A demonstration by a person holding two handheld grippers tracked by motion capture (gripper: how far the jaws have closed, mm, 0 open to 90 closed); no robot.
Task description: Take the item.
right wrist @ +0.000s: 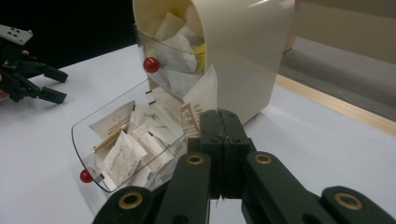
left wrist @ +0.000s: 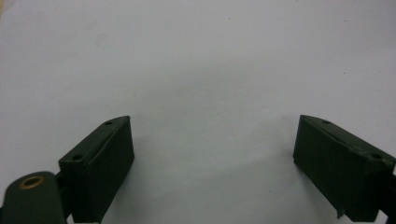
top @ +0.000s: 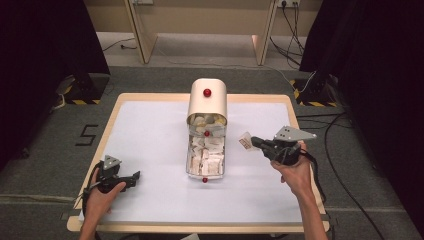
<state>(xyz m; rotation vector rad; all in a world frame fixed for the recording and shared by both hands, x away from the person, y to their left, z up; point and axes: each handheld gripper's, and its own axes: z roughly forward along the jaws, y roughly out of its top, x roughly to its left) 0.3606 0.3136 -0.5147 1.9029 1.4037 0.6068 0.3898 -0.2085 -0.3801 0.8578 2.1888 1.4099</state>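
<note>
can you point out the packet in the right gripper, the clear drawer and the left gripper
packet (top: pixel 245 141), high view, its white face
clear drawer (right wrist: pixel 79 135), right gripper view, its curved front wall
left gripper (top: pixel 134 178), high view, between its jaw tips

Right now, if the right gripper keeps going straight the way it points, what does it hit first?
Probably the clear drawer full of packets. The right gripper, shut on a packet, points toward it and the cream box; depth is hard to judge.

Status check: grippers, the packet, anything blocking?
Right gripper shut on a packet, beside the open clear drawer. Left gripper open, nothing between its jaws, low over the table. Nothing in the way.
</note>
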